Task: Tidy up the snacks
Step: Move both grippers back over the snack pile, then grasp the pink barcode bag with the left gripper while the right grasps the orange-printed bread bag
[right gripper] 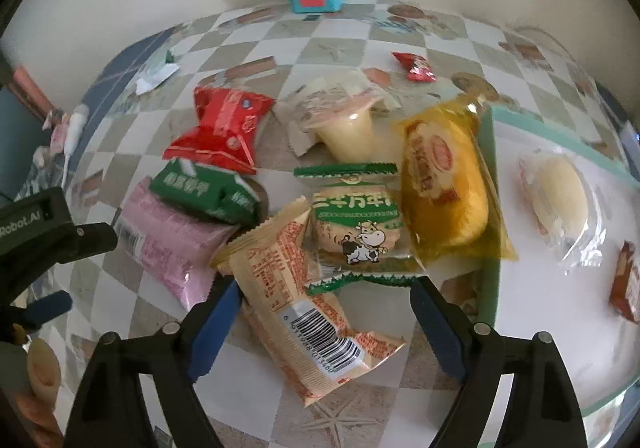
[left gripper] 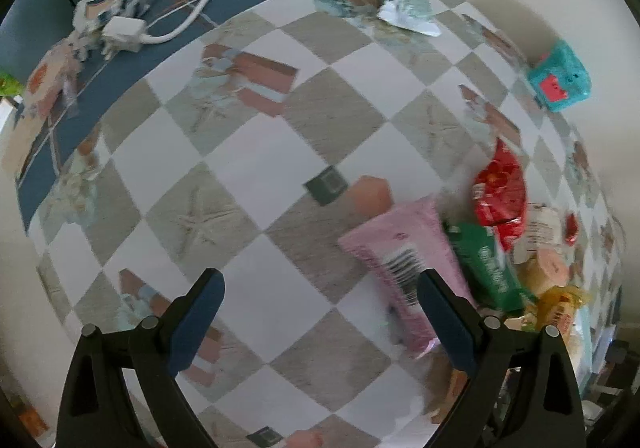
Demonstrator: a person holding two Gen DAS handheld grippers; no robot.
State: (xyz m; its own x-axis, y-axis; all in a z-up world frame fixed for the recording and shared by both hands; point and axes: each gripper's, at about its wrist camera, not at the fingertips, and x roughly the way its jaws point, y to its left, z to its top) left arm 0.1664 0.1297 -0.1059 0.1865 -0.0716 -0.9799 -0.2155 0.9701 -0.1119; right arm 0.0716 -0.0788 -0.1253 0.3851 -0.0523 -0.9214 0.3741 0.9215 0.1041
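Checkered tabletop [right gripper: 248,400] strewn with snacks. Right gripper [right gripper: 324,312] fingers wide, straddling beige barcode packet [right gripper: 296,312], ungripped; next: close, lift to tray [right gripper: 490,184]. Left gripper [left gripper: 320,312] open, empty.

Open left gripper [left gripper: 320,296] above pink packet [left gripper: 400,252]

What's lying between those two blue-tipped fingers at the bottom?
In the right wrist view, a beige snack packet with a barcode lies between the open right gripper's fingers.

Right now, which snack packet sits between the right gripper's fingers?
The beige packet with orange print and a barcode. It lies between the open right gripper; the pink, green and red packets lie farther off.
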